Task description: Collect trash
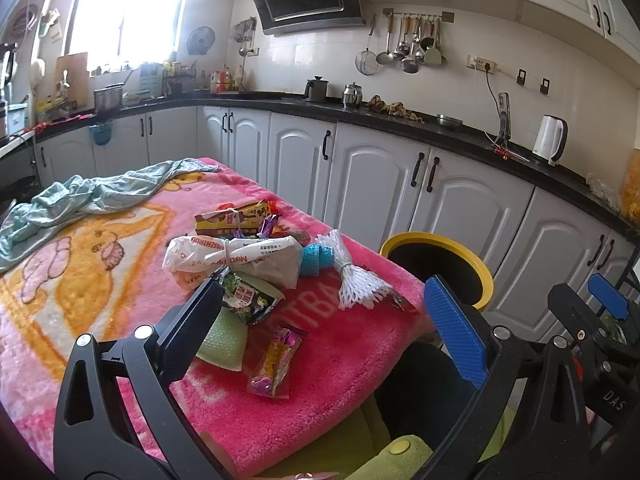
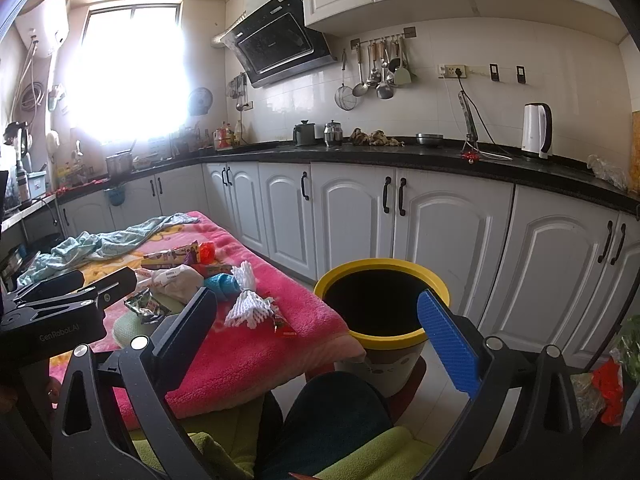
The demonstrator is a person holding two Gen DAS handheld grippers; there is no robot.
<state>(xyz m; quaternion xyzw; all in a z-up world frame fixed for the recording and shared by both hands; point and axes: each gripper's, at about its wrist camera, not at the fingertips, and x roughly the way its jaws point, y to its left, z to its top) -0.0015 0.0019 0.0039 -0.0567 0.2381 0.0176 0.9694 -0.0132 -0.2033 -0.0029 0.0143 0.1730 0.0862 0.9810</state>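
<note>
Nothing seems collected yet: both the left gripper point(image 1: 320, 312) and right gripper point(image 2: 320, 328) gape wide and empty, the wrappers point(image 1: 236, 258) lie piled on the pink blanket point(image 1: 340, 360), and the yellow-rimmed bin point(image 2: 380, 276) waits at their three o'clock.

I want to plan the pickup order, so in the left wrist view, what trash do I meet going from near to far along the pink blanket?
Purple and orange snack wrapper → dark green snack packet → white tied plastic bag → brown and yellow wrapper.
</note>
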